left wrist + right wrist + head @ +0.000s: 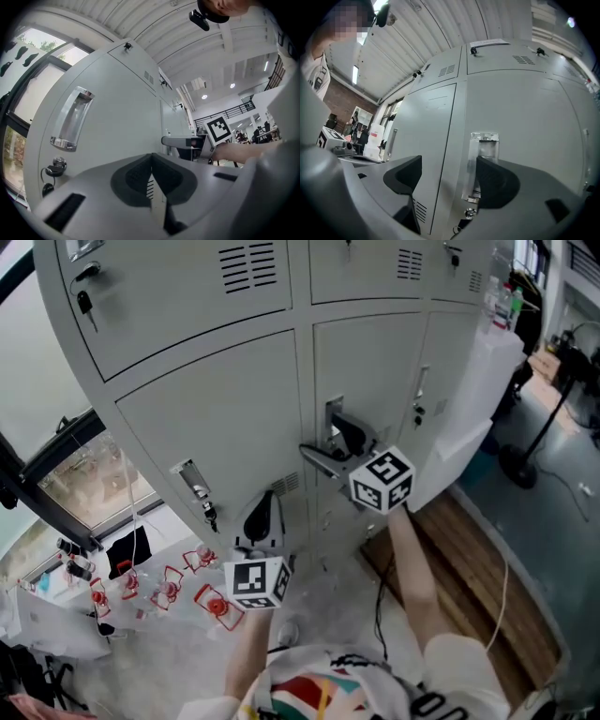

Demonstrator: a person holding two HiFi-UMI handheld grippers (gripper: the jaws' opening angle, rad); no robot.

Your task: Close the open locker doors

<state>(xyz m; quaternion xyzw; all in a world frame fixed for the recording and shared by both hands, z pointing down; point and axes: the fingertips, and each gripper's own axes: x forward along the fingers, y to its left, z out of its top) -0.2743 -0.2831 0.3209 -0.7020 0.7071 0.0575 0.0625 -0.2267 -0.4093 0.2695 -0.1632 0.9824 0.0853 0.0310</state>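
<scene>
Grey lockers [216, 418] fill the head view. My right gripper [330, 442] is open at the chrome handle [334, 414] of the lower middle door [375, 371]. In the right gripper view that gripper [449, 174] straddles the door seam, and the handle [483, 150] stands just inside the right finger [494, 180], its keyed lock partly hidden. My left gripper [265, 501] is shut and empty, pointing at the lower left door [216, 427] near its vents. In the left gripper view its pads [151, 176] meet, with that door's handle [70, 119] and key [56, 166] at the left. Both doors look flush.
A pale panel [473, 399] angles out at the lockers' right end; I cannot tell if it is a door. Red and white items [169, 587] litter the floor at the left. A wooden strip [469, 568] and a stand base [516, 465] lie at the right.
</scene>
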